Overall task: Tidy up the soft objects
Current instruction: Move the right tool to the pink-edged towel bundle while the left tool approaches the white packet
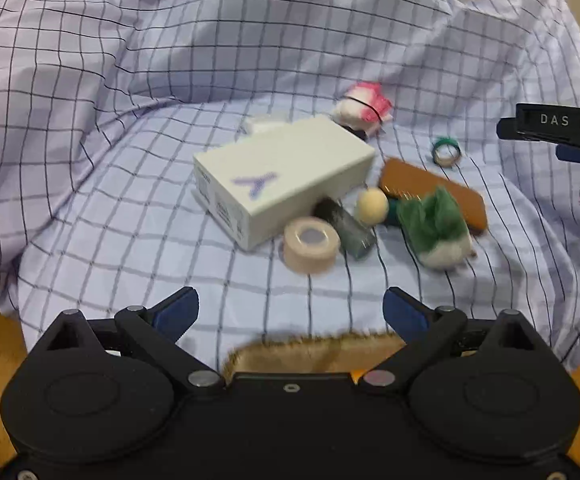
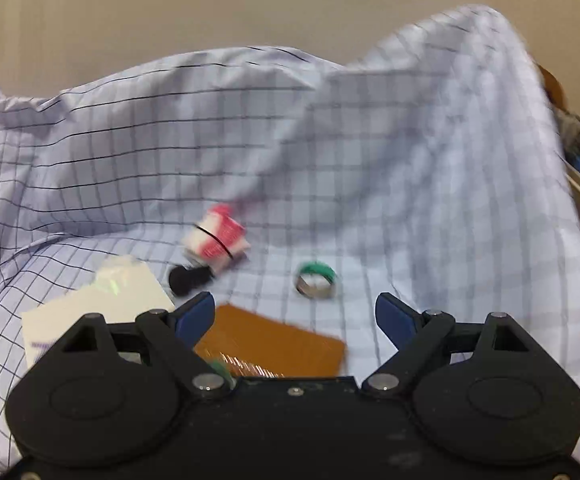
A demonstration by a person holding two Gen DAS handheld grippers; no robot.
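**Both grippers empty over the checked cloth**

The left gripper [image 1: 290, 312] and the right gripper [image 2: 295, 316] hover with jaws released — nothing between them. On the checked cloth [image 1: 130, 208], the green-and-white plush [image 1: 436, 226] lies against the brown brush [image 1: 434, 196], near the white box [image 1: 282, 180]; the pink-and-white plush [image 2: 219, 238] sits farther back, beside the green tape ring [image 2: 316, 279].

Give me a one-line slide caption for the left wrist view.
Open left gripper faces white box, beige tape roll and green-white plush on checked cloth.
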